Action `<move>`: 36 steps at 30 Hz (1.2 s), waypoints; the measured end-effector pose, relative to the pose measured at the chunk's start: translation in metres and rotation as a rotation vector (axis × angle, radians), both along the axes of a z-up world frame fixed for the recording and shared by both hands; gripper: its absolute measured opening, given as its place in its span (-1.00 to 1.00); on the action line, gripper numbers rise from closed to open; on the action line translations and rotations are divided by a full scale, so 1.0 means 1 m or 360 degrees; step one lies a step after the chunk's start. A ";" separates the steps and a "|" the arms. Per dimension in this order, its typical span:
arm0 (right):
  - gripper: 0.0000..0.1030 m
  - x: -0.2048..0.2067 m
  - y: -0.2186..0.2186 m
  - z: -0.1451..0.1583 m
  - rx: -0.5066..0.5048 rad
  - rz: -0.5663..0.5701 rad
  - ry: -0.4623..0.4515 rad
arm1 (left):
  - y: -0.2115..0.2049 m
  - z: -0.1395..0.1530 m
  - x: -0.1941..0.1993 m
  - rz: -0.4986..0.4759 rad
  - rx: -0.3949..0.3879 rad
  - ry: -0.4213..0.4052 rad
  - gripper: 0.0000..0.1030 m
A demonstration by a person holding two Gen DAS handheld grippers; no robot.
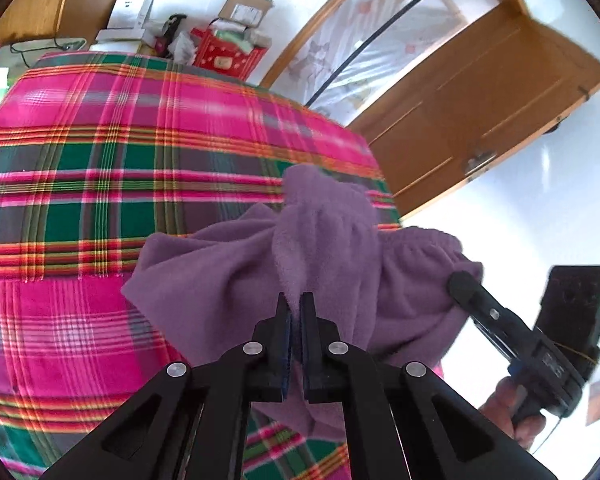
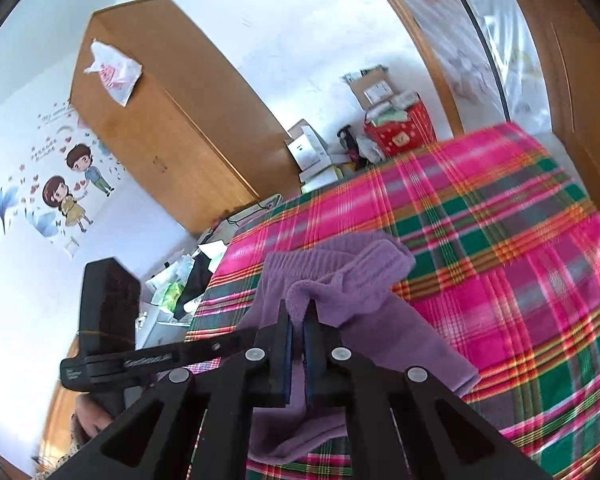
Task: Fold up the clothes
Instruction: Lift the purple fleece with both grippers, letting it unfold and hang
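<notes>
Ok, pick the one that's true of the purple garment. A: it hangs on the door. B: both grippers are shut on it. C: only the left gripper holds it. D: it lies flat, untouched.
B: the left gripper and the right gripper each pinch a fold of the purple garment.

right gripper clamps purple garment | plaid bedcover beneath | garment apparently lifted

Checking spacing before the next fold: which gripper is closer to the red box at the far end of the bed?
Neither clearly. The left gripper and right gripper both clamp the purple garment at the bed's near edge, with the whole plaid bedspread between them and the red box.
</notes>
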State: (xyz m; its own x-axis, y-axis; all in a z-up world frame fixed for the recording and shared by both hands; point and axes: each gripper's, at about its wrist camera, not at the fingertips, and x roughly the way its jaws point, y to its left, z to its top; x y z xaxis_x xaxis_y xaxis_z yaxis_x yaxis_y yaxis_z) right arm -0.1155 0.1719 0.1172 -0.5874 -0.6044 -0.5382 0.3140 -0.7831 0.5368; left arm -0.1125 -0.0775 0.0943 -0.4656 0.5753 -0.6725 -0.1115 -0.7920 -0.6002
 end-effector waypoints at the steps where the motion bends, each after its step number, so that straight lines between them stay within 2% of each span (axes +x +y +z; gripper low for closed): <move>1: -0.91 0.000 -0.002 0.004 0.0011 0.0003 0.0015 | -0.003 0.004 0.004 0.0011 0.0019 0.0020 -0.92; 7: -0.92 0.003 -0.019 0.035 -0.0008 0.0070 0.0132 | -0.036 0.029 0.028 0.0108 0.0134 0.0138 -0.92; 15: -0.92 0.008 -0.079 0.082 0.0027 0.0294 0.0311 | -0.078 0.036 0.064 0.0264 0.0236 0.0222 -0.92; 20: -0.92 0.004 -0.113 0.090 0.0013 0.0397 0.0354 | -0.115 0.037 0.090 0.0424 0.0272 0.0275 -0.94; 24: -0.92 -0.005 -0.132 0.086 -0.0020 0.0434 0.0343 | -0.148 0.040 0.113 0.0579 0.0208 0.0330 -0.94; 29: -0.92 -0.023 -0.162 0.065 -0.0102 0.0538 0.0204 | -0.165 0.018 0.122 0.0618 0.0203 0.0249 -0.94; 33: -0.92 -0.024 -0.189 0.061 -0.0111 0.0616 0.0176 | -0.167 -0.016 0.122 0.0608 0.0355 0.0121 -0.91; 34: -0.92 -0.024 -0.196 0.061 -0.0110 0.0637 0.0174 | -0.170 -0.024 0.122 0.0609 0.0399 0.0097 -0.80; 36: -0.92 -0.023 -0.211 0.060 -0.0097 0.0683 0.0171 | -0.173 -0.041 0.124 0.0613 0.0481 0.0044 -0.73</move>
State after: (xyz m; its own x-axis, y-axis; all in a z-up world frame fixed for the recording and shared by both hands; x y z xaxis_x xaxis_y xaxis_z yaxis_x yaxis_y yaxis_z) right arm -0.1388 -0.0390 0.1770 -0.3272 -0.8343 -0.4437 0.6602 -0.5378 0.5243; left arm 0.0112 -0.2505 0.0531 -0.6981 0.5252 -0.4867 0.1365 -0.5697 -0.8105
